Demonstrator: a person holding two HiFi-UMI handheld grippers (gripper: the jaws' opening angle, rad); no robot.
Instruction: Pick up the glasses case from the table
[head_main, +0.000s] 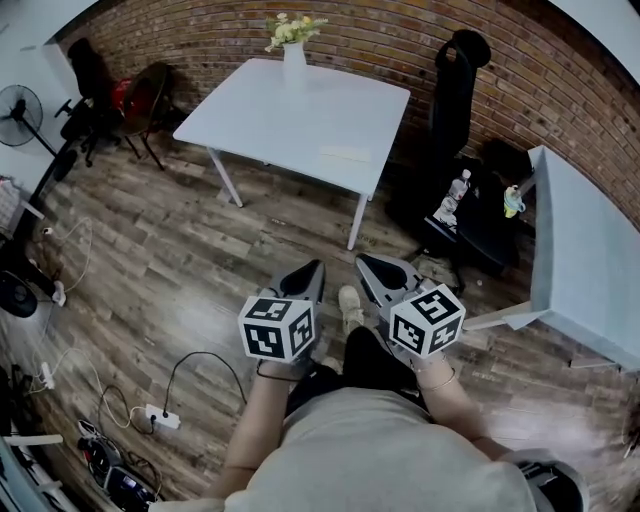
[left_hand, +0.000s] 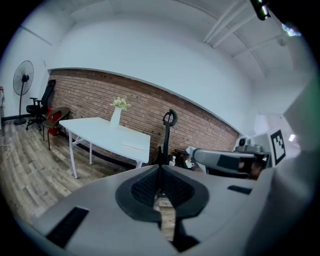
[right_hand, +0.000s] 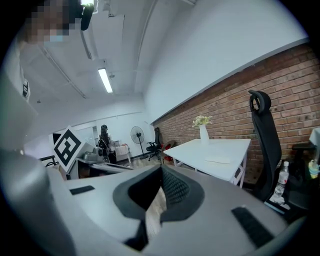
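Note:
A flat pale glasses case (head_main: 345, 154) lies near the front right edge of the white table (head_main: 270, 120), which stands some way ahead on the wooden floor. The case shows again in the left gripper view (left_hand: 134, 146) and in the right gripper view (right_hand: 218, 160). My left gripper (head_main: 317, 266) and right gripper (head_main: 363, 261) are held side by side at waist height, well short of the table. Both point toward it. Each has its jaws shut with nothing between them, as the left gripper (left_hand: 160, 169) and the right gripper (right_hand: 161, 169) show in their own views.
A white vase of flowers (head_main: 293, 55) stands at the table's far edge. A black office chair (head_main: 455, 85) and a water bottle (head_main: 456, 187) are to the right, beside a second white table (head_main: 585, 255). A fan (head_main: 18, 105), chairs and floor cables (head_main: 160, 417) are to the left.

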